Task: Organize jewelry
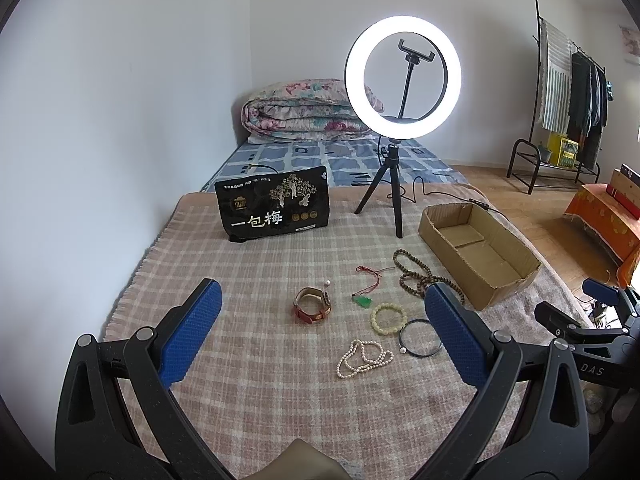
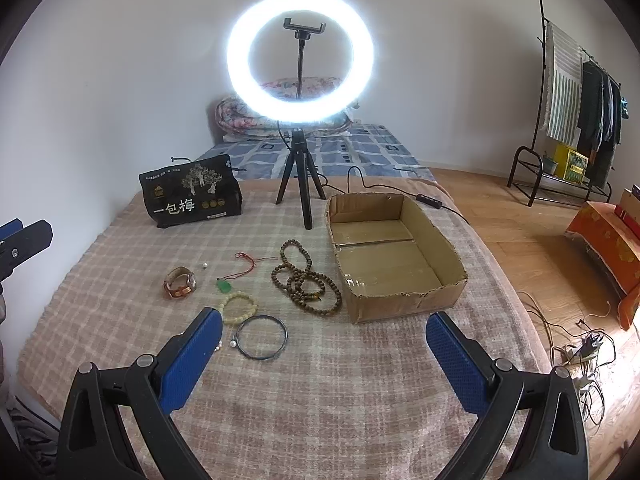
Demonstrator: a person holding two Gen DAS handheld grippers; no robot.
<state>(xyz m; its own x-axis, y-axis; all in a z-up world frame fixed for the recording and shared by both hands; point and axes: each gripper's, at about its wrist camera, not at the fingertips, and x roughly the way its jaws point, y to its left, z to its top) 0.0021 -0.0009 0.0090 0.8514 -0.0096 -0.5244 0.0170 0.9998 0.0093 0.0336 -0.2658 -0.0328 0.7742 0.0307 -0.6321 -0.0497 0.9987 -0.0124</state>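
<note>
Loose jewelry lies on the plaid woven blanket point(image 2: 360, 400) left of the cardboard box point(image 2: 400, 276): a dark wooden bead string point(image 2: 306, 280), a leather-strapped watch point(image 1: 312, 307), a pearl necklace point(image 1: 362, 360). Both left tongs point(image 1: 320, 328) and right tongs point(image 2: 324, 360) are spread wide, holding nothing.

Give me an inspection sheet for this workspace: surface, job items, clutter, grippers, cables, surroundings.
Surface: checked blanket over a bed.
Job's things: watch, green pendant on red cord, pale bead bracelet, dark bangle, pearl strand, brown bead necklace, loose pearl; cardboard box empty.
Clutter: black snack bag.
Grippers: left gripper open, right gripper open, both holding nothing.
Cables: ring light cord across blanket; tangle on floor.
Surroundings: folded quilt, clothes rack.
</note>
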